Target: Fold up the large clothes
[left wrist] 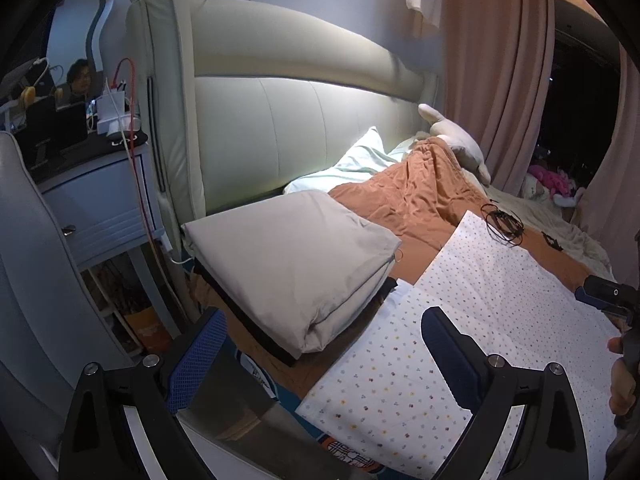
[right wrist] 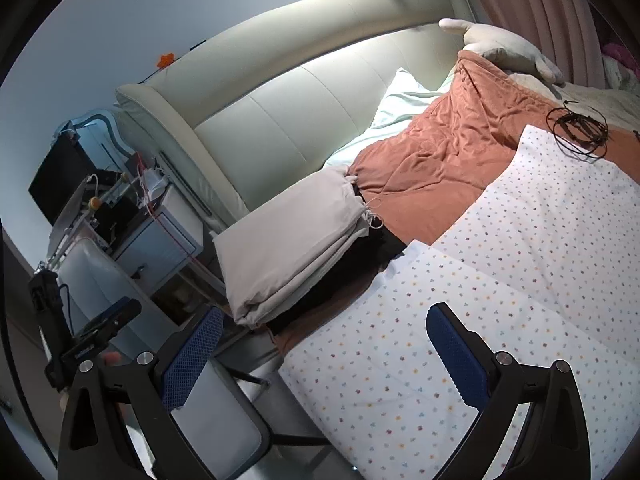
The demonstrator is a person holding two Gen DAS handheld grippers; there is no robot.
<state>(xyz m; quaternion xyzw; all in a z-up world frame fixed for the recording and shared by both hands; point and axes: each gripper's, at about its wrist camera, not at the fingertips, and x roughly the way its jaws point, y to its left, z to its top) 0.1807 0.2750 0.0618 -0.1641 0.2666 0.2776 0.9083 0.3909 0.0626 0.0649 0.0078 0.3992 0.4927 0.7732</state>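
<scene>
Both left gripper (left wrist: 320, 356) and right gripper (right wrist: 326, 354) hover wide apart, empty, over the dotted cloth (right wrist: 500, 280). Risk: black cord (right wrist: 578, 132) on its far edge, possibly resting on it, snags during folding.

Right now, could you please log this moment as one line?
left gripper open | right gripper open | dotted white garment flat on bed, unheld | beige folded stack beside it
</scene>
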